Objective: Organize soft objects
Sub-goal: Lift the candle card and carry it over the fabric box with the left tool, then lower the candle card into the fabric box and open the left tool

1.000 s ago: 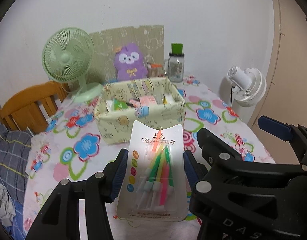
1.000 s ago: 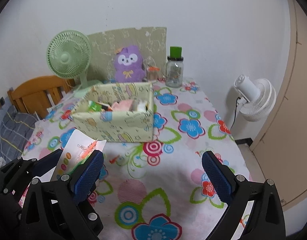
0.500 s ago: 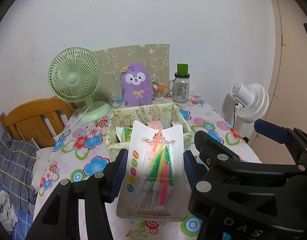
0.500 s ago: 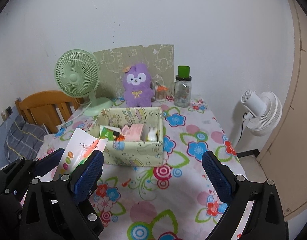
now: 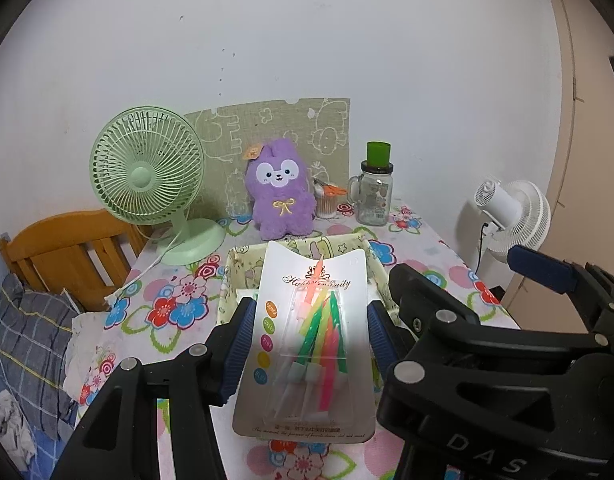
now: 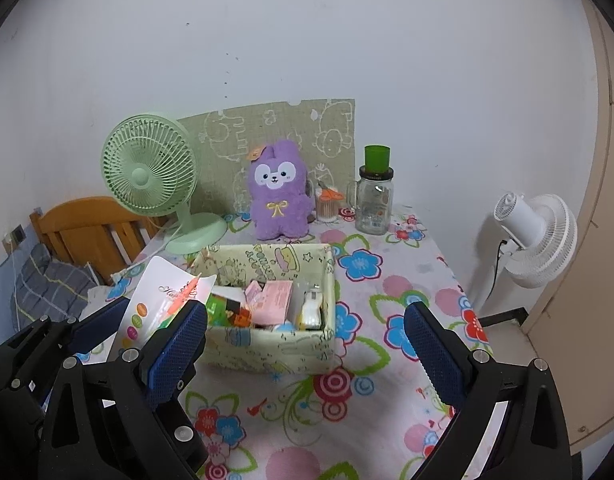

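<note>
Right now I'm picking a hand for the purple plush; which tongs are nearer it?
Hard to separate; neither is clearly nearer. The left tongs grip the candle pack, the right tongs hang open, both short of the storage box; the purple plush sits beyond it.

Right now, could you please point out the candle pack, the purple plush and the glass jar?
candle pack point(image 5: 311, 336), left wrist view, middle of the card.
purple plush point(image 6: 278, 200), right wrist view, its belly.
glass jar point(image 6: 373, 204), right wrist view, its glass body.

place: a bedroom at home
clues: wooden bed frame point(image 5: 63, 248), checked bedding point(image 5: 27, 344), plush toy point(image 5: 281, 190), flowery tablecloth point(image 6: 387, 360), desk fan point(image 5: 147, 172)
</note>
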Demonstrator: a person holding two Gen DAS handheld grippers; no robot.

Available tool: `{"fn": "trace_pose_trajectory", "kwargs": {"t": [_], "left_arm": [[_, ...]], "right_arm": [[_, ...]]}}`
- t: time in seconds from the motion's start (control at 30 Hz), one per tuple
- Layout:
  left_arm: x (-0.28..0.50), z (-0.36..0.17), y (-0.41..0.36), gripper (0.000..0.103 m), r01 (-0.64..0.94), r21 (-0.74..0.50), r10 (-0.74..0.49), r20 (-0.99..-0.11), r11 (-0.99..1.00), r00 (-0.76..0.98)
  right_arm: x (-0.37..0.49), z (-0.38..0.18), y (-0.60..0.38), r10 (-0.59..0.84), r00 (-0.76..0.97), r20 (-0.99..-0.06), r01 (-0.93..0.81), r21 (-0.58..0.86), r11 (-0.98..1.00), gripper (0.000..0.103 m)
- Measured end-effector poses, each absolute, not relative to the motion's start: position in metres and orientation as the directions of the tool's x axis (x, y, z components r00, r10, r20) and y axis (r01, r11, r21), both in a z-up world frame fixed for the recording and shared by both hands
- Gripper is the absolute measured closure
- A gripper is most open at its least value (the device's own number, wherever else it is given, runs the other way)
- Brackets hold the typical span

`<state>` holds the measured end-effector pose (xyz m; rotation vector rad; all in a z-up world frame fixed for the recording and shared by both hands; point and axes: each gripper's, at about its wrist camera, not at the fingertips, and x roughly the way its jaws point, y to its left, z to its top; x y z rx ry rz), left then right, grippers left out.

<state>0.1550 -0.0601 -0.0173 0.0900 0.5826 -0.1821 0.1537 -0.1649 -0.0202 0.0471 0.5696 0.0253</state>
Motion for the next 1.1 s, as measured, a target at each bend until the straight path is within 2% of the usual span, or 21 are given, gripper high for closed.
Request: {"fn": "trace_pose_trajectory", "kwargs": {"t": [0.8,1.1], "left_arm": [[0.26,-0.051,-0.086,0.043,0.198,0.089,-0.103,-0.615,0.976,0.781],[0.282,-0.067,-0.086,0.034,0.174,0.083,-0.083,-0.634,0.981,0.769]], "right_arm": [[0.26,-0.058,-0.189,0.001,0.799,-0.601,0.07,0.095,0.993,0.003],[0.281,-0.073,-0.19,-0.011,0.786,-0.618,0.084,0.089,0.992,0.003]]}}
